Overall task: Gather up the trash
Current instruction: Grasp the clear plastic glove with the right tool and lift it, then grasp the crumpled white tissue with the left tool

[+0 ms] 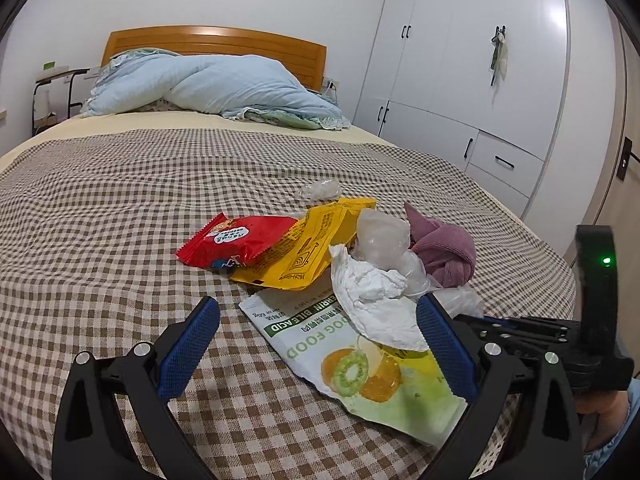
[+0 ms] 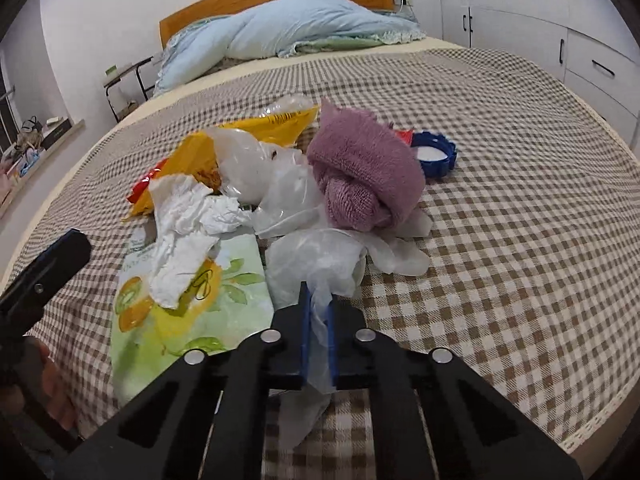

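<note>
A heap of trash lies on the checked bedcover [image 1: 120, 208]: a red snack wrapper [image 1: 236, 242], a yellow packet [image 1: 308, 248], a fruit-printed pouch [image 1: 360, 364], a crumpled white tissue [image 1: 372, 300] and a clear plastic bag [image 2: 316, 260]. A purple cloth [image 2: 364, 172] sits on the heap, with a blue bottle cap [image 2: 434, 154] just behind it. My right gripper [image 2: 317, 296] is shut on a twisted end of the clear plastic bag, at the heap's near edge. My left gripper [image 1: 318, 302] stands open low over the pouch, its blue pads either side of the pouch and tissue.
A small clear wrapper [image 1: 320, 190] lies alone beyond the heap. A blue duvet [image 1: 216, 84] is piled against the wooden headboard [image 1: 216, 42]. White wardrobes [image 1: 480, 80] line the right side and a small side table [image 1: 60, 80] stands at the far left.
</note>
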Motion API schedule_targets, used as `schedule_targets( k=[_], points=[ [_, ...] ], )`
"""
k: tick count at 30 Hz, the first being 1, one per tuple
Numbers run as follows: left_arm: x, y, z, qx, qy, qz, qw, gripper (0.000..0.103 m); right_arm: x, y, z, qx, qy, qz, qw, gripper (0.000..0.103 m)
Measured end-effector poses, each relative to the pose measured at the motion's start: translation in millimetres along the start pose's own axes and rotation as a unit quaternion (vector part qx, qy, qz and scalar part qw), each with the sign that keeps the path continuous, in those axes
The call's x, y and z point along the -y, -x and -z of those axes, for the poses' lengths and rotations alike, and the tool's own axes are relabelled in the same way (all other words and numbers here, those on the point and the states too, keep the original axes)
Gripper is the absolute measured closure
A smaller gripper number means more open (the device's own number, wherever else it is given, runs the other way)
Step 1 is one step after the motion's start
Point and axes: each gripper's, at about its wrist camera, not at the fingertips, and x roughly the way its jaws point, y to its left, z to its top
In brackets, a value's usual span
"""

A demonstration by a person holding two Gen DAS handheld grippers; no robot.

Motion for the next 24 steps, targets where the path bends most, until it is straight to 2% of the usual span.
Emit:
schedule_targets(
  k=[5,10,16,24],
  points=[
    [-1,-1,-1,-0.002,0.004,0.000,1.0000,0.008,4,26,-3,0.057,0.004,0.024,0.998,0.098],
    [0,-1,0,-0.002,0.005,-0.001,1.0000,0.008,19,54,-7,0.121,-0.006,0.062,0.991,0.098],
    [-1,-2,0,-0.004,0.005,-0.002,1.0000,0.008,39,69,-11,0.151,-0.031,0.073,0.985,0.098],
    [0,-4,-6,-0.003,0.003,-0.003,1.0000,0.008,47,83,-13,0.186,-0.052,0.078,0.978,0.098]
  ],
)
